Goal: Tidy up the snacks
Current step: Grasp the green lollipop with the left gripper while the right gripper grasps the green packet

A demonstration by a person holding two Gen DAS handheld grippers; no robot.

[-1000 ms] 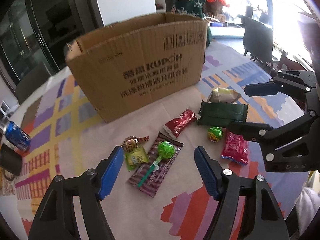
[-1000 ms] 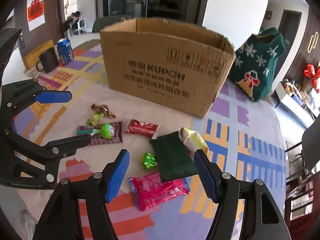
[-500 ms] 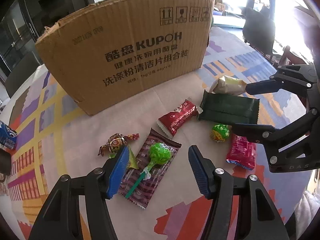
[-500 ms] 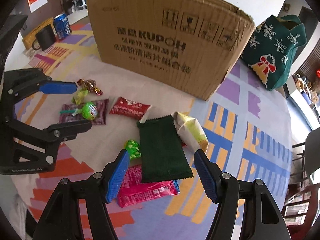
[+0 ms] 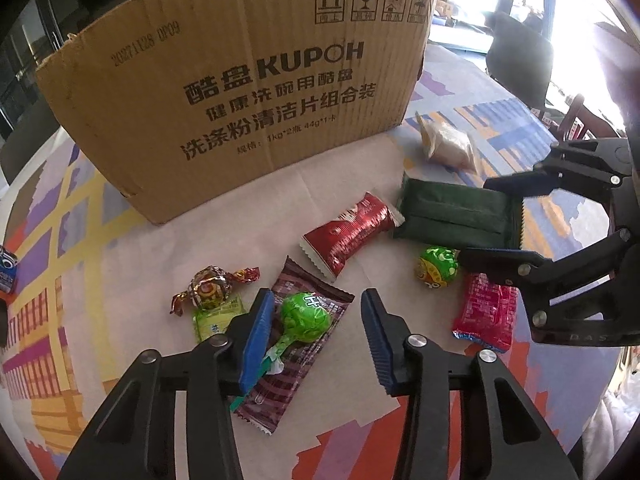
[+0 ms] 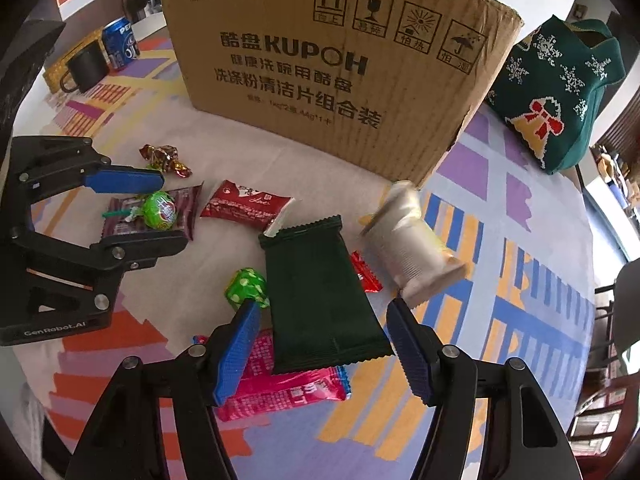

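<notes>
Two grippers lean down over a scatter of wrapped snacks on a patterned tablecloth point(image 5: 460, 104), with a cardboard box point(image 5: 240, 92) printed "KUPOH" standing at twelve o'clock of the pile. The left gripper point(image 5: 316, 332) has its blue pads either side of a green lollipop point(image 5: 306, 318) that lies on a maroon striped packet point(image 5: 296, 360); its jaws are closing, with the lollipop head between them but the right-hand pad not yet on it. At nine o'clock of the lollipop sit a gold-and-red twisted candy point(image 5: 210, 286) and a small yellow-green sachet point(image 5: 214, 316). A red bar point(image 5: 348, 236) lies at one o'clock of the lollipop, touching the end of a dark green packet point(image 6: 320, 296). The right gripper point(image 6: 320, 344) straddles the near end of that dark green packet, jaws closing, the pads standing apart from its edges. Under the packet's near end lies a pink packet point(image 6: 280, 384); a green spotted candy point(image 6: 246, 290) rests at nine o'clock of it, just beside the left-hand pad. A pale wrapped snack point(image 6: 412, 248), blurred, sits at three o'clock of the green packet. At the tablecloth's far ten o'clock edge stand a blue can point(image 6: 120, 42) and a black mug point(image 6: 86, 68); a green festive bag point(image 6: 560, 92) sits at two o'clock.
</notes>
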